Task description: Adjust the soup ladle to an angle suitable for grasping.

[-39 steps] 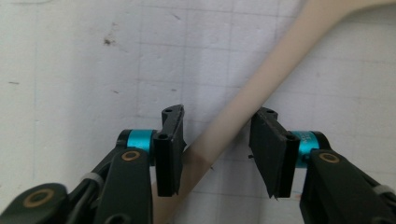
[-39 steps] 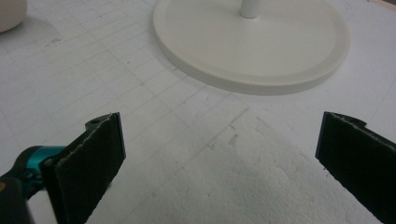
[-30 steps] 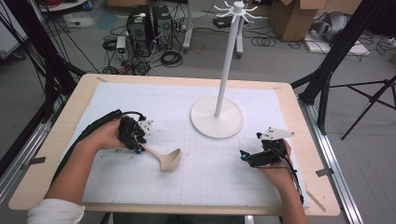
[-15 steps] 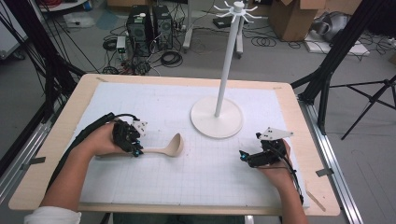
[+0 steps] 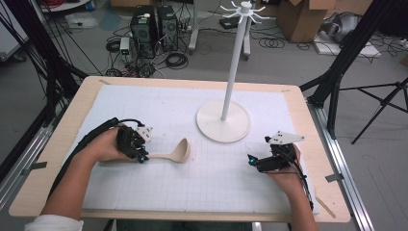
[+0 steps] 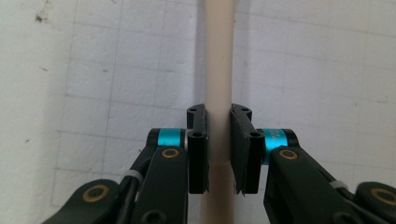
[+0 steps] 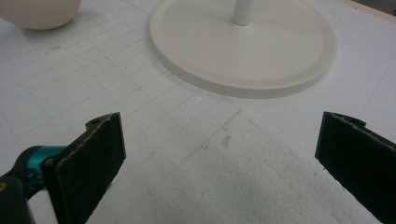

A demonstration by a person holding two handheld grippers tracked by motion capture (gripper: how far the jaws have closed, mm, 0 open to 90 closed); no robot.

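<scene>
A beige ladle (image 5: 177, 153) lies on the white gridded mat, bowl pointing right. My left gripper (image 5: 140, 153) is shut on its handle (image 6: 218, 84), which runs straight up between the two black jaws in the left gripper view. A white hanging stand rises from its round base (image 5: 211, 126) at the mat's middle back, with pegs at the top (image 5: 244, 10). My right gripper (image 5: 253, 160) rests low at the front right, jaws wide open with nothing between them. In the right gripper view the stand's base (image 7: 261, 51) lies ahead and the ladle's bowl (image 7: 39, 11) shows at top left.
The mat (image 5: 159, 106) covers a wooden table (image 5: 308, 120). Beyond the table's far edge the floor holds computer towers (image 5: 151, 24), cables and cardboard boxes. Black frame legs stand at both sides. The mat surface near the right gripper is roughened (image 7: 243, 186).
My left gripper has turned and shifted the ladle, so its bowl moved right and farther back on the mat. The right gripper has stayed in place, open.
</scene>
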